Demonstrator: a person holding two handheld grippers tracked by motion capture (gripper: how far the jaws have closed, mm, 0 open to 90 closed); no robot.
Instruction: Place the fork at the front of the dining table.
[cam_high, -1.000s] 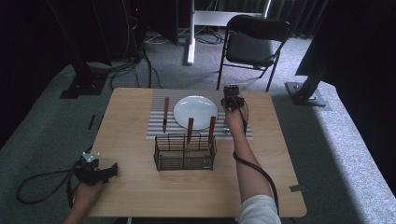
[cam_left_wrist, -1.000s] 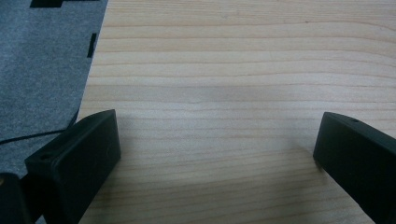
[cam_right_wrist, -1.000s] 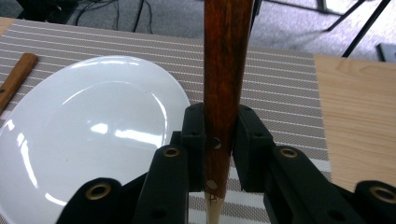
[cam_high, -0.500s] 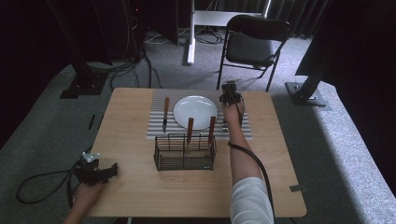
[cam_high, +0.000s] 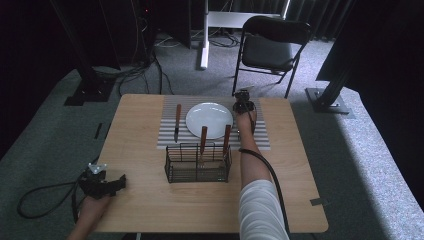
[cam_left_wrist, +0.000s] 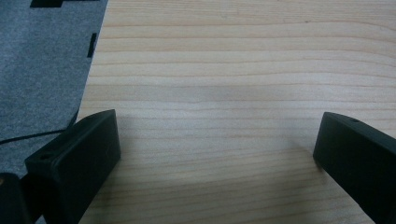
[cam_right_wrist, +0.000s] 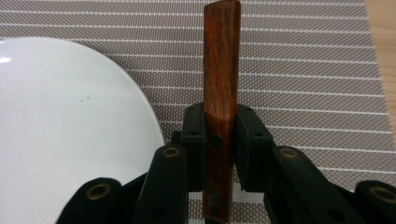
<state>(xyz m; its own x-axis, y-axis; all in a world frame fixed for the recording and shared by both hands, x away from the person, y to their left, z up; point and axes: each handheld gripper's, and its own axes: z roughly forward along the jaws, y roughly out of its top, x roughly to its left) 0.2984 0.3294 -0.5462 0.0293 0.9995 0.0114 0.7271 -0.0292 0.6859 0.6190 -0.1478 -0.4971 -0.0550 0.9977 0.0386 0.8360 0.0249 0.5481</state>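
Nearest, well in front of the wire basket (cam_high: 198, 163), the left gripper (cam_left_wrist: 215, 154) rests released on the table (cam_high: 150, 200). Beyond the basket, just beside the plate (cam_right_wrist: 60, 116), the right gripper (cam_right_wrist: 219, 135) is clenched on a wooden handle (cam_right_wrist: 220, 84); it looks stiff, light, smooth, best gripped mid-handle.

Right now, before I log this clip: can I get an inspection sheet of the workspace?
Surface: wooden table with a striped mat at the far side.
Job's things: white plate on the mat; knife left of it; wire rack with two wooden handles sticking up.
Clutter: nothing seen.
Grippers: right gripper shut on a wooden handle beside the plate; left gripper open over bare table at the near left.
Cables: one trails from each gripper.
Surroundings: folding chair, grey carpet.
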